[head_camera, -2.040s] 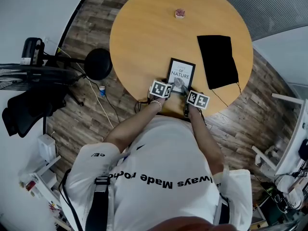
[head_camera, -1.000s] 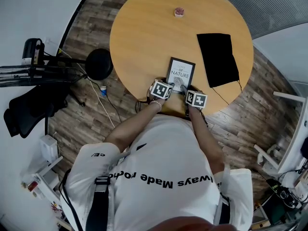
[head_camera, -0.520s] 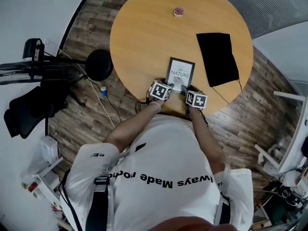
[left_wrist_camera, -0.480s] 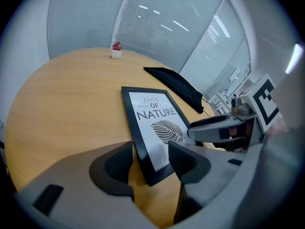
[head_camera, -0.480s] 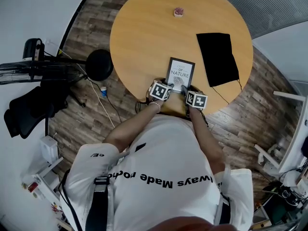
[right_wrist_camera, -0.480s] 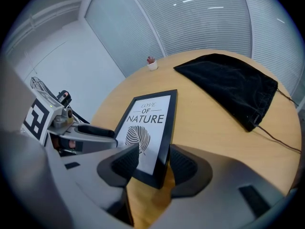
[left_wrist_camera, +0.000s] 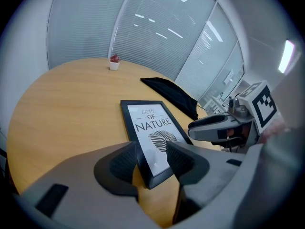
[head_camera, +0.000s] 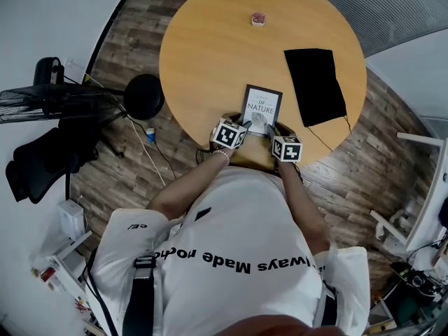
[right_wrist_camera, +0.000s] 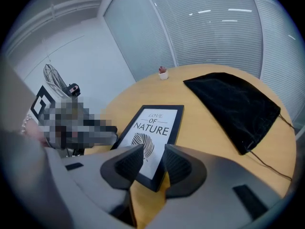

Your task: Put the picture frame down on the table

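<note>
A black picture frame (head_camera: pixel 262 108) with a "Love of Nature" print lies flat on the round wooden table (head_camera: pixel 210 47), close to its near edge. My left gripper (head_camera: pixel 245 125) sits at the frame's near left corner. In the left gripper view that corner of the frame (left_wrist_camera: pixel 152 128) lies between the jaws of the left gripper (left_wrist_camera: pixel 151 151), which stand a little apart. My right gripper (head_camera: pixel 269 128) is at the near right corner. There the frame (right_wrist_camera: pixel 155 128) likewise reaches in between the parted jaws of the right gripper (right_wrist_camera: pixel 154 155).
A black cloth (head_camera: pixel 315 86) lies right of the frame, with a thin cord running toward the table edge. A small potted plant (head_camera: pixel 258 19) stands at the far side. A round black stool (head_camera: pixel 143 95), a fan and a cable are on the floor to the left.
Both grippers have drawn back a little toward the person, away from the frame. The frame has stayed flat in the same place.
</note>
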